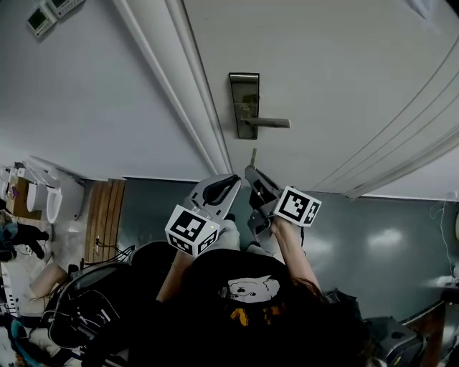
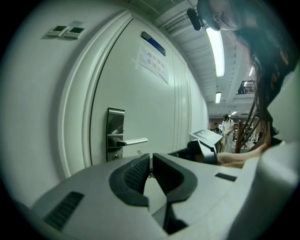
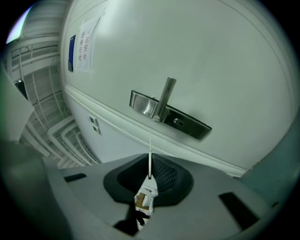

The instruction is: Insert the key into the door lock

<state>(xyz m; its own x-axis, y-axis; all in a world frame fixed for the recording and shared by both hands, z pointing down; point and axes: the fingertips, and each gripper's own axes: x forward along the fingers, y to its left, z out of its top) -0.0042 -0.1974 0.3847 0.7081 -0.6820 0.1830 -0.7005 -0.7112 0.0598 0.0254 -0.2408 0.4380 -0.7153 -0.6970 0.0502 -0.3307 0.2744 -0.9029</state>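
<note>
A steel lock plate (image 1: 244,104) with a lever handle (image 1: 267,123) is fixed to the white door (image 1: 344,79). Just below it, my right gripper (image 1: 253,173) is shut on the key (image 1: 253,156), whose blade points up at the plate. In the right gripper view the thin key blade (image 3: 150,151) stands edge-on between the pads, a tag (image 3: 145,200) hanging beneath, and aims toward the lock plate (image 3: 187,125) and its round keyhole (image 3: 177,122). My left gripper (image 1: 226,188) sits shut and empty beside the right one. Its view shows the lock plate (image 2: 115,133) ahead.
The white door frame (image 1: 179,86) runs left of the lock. Wall control panels (image 1: 50,13) sit at upper left. A paper notice (image 2: 152,58) is stuck high on the door. Chairs and clutter (image 1: 79,308) fill the lower left floor. People stand far down the hall (image 2: 228,125).
</note>
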